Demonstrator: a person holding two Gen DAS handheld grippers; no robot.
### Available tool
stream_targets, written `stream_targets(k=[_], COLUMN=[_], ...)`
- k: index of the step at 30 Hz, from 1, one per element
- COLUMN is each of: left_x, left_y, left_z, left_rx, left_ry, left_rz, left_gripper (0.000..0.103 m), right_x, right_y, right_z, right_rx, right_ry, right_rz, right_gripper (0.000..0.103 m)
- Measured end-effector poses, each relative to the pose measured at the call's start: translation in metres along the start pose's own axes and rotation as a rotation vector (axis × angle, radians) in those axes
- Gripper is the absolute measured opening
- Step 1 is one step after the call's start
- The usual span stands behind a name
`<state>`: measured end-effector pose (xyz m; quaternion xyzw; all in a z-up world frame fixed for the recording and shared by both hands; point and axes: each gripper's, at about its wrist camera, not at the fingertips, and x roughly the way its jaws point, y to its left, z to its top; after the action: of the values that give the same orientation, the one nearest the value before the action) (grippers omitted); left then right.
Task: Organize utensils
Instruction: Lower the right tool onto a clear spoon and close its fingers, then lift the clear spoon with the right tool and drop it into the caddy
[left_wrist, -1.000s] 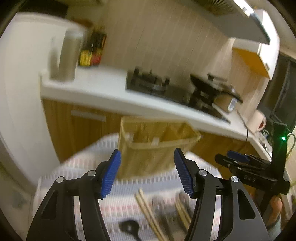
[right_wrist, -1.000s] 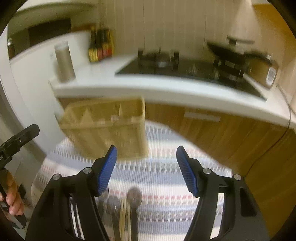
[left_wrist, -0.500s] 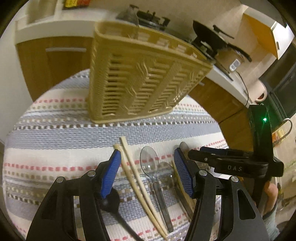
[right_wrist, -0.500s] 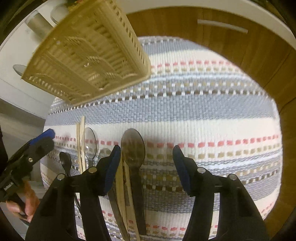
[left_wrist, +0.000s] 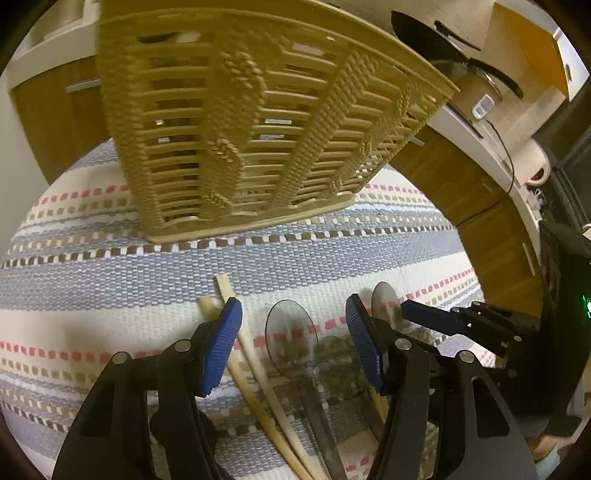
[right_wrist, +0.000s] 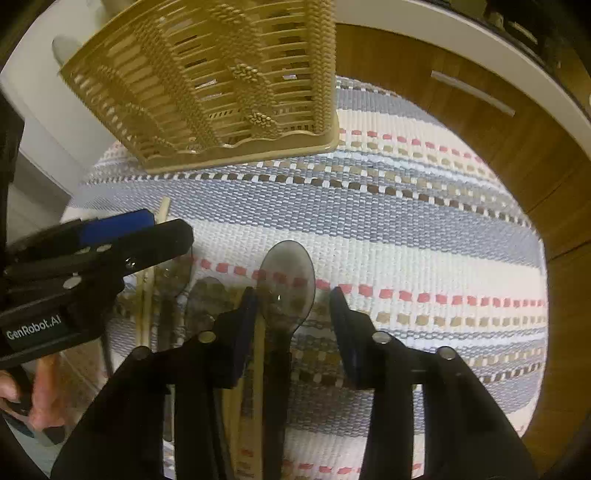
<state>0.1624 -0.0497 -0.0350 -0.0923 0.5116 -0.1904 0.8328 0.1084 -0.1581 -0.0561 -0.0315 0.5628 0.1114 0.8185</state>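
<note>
spoons and chopsticks lie side by side on the striped woven mat (left_wrist: 110, 266), handles toward you. your left gripper (left_wrist: 293, 332) hangs low over them with its jaws apart and nothing clamped: the blue left pad sits over the pair of wooden chopsticks (left_wrist: 258, 373), and the clear spoon (left_wrist: 291, 332) lies in the gap between the pads, untouched. your right gripper (right_wrist: 293, 306) is just to its right, also low over the mat; its jaws have just been closing, and the bowl of a dark translucent spoon (right_wrist: 286, 280) lies between them, with its handle and a wooden chopstick (right_wrist: 258, 354) running back under the left finger. the pads do not press on the spoon yet, so it is not gripped. between the two grippers another spoon (right_wrist: 207, 295) rests on the mat. farther off, the tan slotted utensil basket (left_wrist: 258, 122) stands upright at the far edge of the mat, well apart from the utensils, with wooden cabinet fronts (right_wrist: 461, 118) and a white counter edge (right_wrist: 480, 40) behind it
</note>
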Motion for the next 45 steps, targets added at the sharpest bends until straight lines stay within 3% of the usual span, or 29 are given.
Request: stream_targets(k=[3, 11, 19, 23, 27, 31, 37, 41, 45], left_x=[0.009, 0.024, 0.030, 0.036, 0.037, 0.031, 0.016, -0.009, -0.041], left_y=[-0.004, -0.026, -0.046, -0.060, -0.060, -0.050, -0.045, -0.039, -0.041], left_z=[0.003, 0.002, -0.007, -0.013, -0.012, -0.012, -0.009, -0.013, -0.015], left_rx=[0.010, 0.052, 0.150, 0.209, 0.200, 0.171, 0.171, 0.179, 0.193], left_ry=[0.011, 0.041, 0.047, 0.034, 0.027, 0.014, -0.021, -0.073, -0.154], left_rz=[0.027, 0.069, 0.162, 0.233, 0.215, 0.145, 0.123, 0.105, 0.080], left_gripper=[0.056, 0.052, 0.046, 0.033, 0.032, 0.032, 0.032, 0.032, 0.032], right_x=[0.001, -0.002, -0.013, -0.016, -0.015, -0.017, -0.012, -0.011, -0.023], right_y=[0.006, -0.001, -0.026, -0.038, -0.048, -0.053, -0.054, -0.049, -0.045], right_z=[-0.004, -0.015, -0.023, -0.027, -0.023, -0.019, -0.001, 0.009, 0.008], right_rx=[-0.021, -0.015, -0.008, 0.010, 0.016, 0.029, 0.031, 0.019, 0.006], right_ry=[-0.010, -0.006, -0.013, -0.013, -0.005, 0.018, 0.062, 0.071, 0.024], right_rz=[-0.026, -0.026, 0.005, 0.022, 0.014, 0.035, 0.023, 0.016, 0.035], right_gripper=[0.029, 0.029, 0.029, 0.029, 0.029, 0.029, 0.030, 0.029, 0.029])
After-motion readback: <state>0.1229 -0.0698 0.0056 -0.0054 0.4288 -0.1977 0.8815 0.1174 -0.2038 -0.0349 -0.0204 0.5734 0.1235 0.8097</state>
